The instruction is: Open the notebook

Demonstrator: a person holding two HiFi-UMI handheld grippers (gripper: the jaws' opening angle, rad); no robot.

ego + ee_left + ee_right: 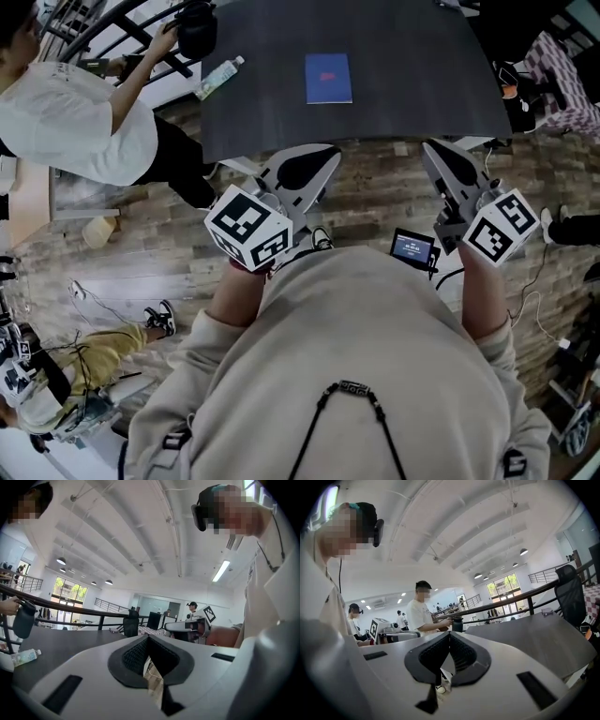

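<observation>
A closed blue notebook (328,78) lies flat on the dark table (412,84), near its middle and well beyond both grippers. My left gripper (330,152) and right gripper (429,147) hang side by side over the wood floor, just short of the table's near edge, pointing at it. Both are shut, with their black pads meeting at the tips and nothing between them. This shows in the left gripper view (148,637) and the right gripper view (449,633). Neither gripper view shows the notebook.
A person in a white shirt (70,117) stands at the table's left corner holding a dark jug (197,28). A plastic bottle (220,77) lies on the table's left edge. A railing (70,611) runs behind. Checkered cloth (555,75) sits beyond the right edge.
</observation>
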